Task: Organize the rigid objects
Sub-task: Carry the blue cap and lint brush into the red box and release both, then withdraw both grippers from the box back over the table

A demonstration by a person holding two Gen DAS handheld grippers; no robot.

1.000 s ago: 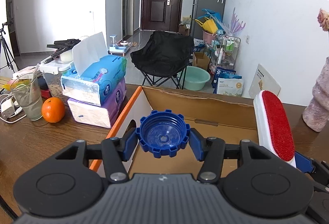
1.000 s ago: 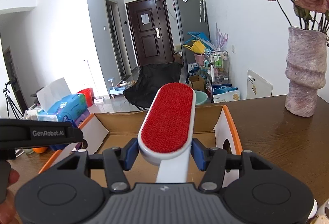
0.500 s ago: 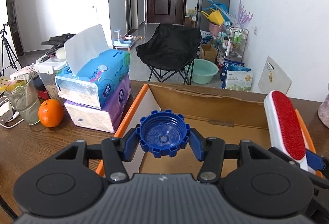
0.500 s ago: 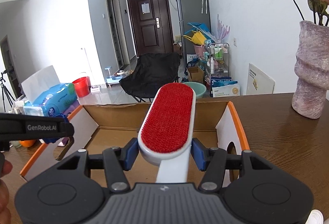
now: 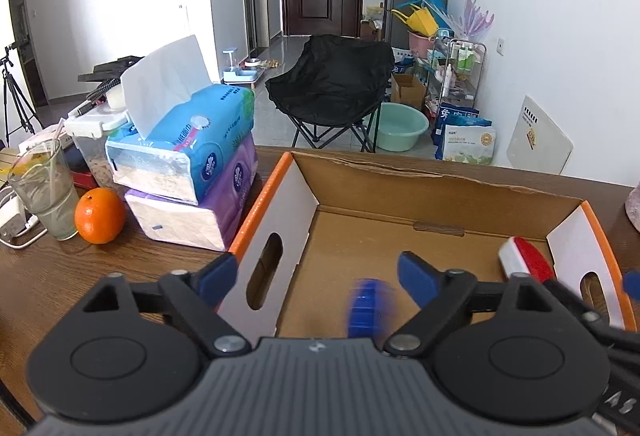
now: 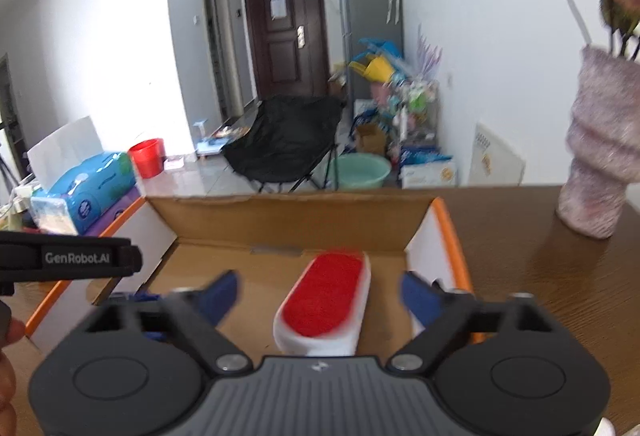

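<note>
Both tongs are opening w/ nothing gripped: left tongs (image 5: 316, 276) let the blue cap (image 5: 362, 310) drop into the cardboard box (image 5: 440, 191), right tongs (image 6: 320, 288) release the lint brush (image 6: 326, 306), long axis pointing away, directly below-ahead.

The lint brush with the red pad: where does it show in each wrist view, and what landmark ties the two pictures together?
Left wrist: lint brush sits low right, inside the cardboard box near its right wall.
Right wrist: lint brush sits low centre, between the right gripper's opening jaws, untouched by the pads.
Shared landmark: the black folding chair beyond the box.
</note>
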